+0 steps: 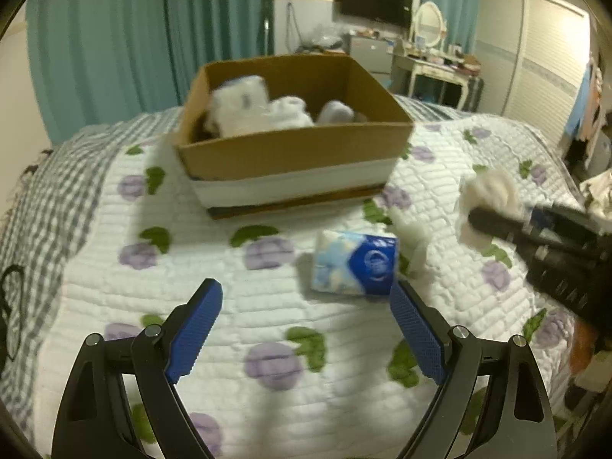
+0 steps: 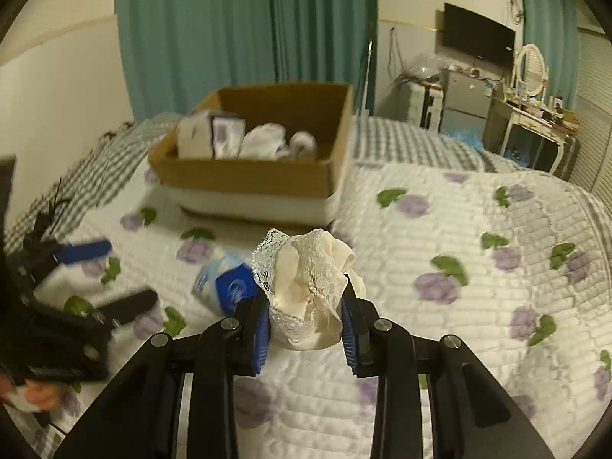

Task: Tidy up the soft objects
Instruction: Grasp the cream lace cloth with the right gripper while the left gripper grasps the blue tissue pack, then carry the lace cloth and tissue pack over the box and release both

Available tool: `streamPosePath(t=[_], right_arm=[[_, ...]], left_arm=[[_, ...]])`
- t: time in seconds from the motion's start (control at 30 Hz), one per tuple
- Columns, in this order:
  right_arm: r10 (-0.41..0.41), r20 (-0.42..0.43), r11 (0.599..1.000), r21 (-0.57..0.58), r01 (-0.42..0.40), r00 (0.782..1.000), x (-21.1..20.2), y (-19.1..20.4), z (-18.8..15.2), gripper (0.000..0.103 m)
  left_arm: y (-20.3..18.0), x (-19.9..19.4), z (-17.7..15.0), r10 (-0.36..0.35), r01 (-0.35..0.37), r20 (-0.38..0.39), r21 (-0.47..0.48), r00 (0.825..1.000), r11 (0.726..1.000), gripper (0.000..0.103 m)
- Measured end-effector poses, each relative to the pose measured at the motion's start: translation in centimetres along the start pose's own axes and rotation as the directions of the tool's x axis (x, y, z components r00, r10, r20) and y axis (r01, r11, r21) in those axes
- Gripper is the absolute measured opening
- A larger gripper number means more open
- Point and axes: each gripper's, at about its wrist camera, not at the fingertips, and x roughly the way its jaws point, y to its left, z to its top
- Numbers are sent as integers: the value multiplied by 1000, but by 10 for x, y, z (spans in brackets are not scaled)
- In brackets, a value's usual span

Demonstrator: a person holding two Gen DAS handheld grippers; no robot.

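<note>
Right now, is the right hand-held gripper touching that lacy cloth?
Touching. The right wrist view shows the right hand-held gripper with both blue pads pressed into the lacy cloth.

This is a bedroom in a home. A bed with a white quilted cover with purple flowers [image 1: 267, 344] fills it. Behind hang long teal curtains [image 1: 153, 38], a black flat television [image 1: 376, 2], and a white dressing table with an oval mirror [image 1: 430, 25].

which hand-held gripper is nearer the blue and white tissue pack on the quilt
Left. The left hand-held gripper is open just short of the blue and white tissue pack; the right hand-held gripper, off to its side, is shut on a cream lace cloth.
</note>
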Motion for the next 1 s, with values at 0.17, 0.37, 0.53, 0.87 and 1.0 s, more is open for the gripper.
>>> streamPosePath(t=[0.17,0.37,0.53,0.87,1.0], right_arm=[[-4,35,999,38,3,999,-4,-25,10,30],[-15,-5,997,81,15,1000,10,-48,8,31],[-9,-40,996,88,13,999,21,-53,5,31],[-52,-54,997,51,55,997,26,-43,-1,31],[-51,-27,997,53,52,998,17,-39,-6,31]], left_arm=[[-21,34,3,-12,14,-54,25,998,1000,91],[-32,69,5,-30,35,-82,63,996,997,91],[-25,97,9,-54,56,-121,19,991,998,89],[-26,79,4,-114,117,-86,29,990,993,72],[-27,57,3,-116,118,-47,25,992,993,72]])
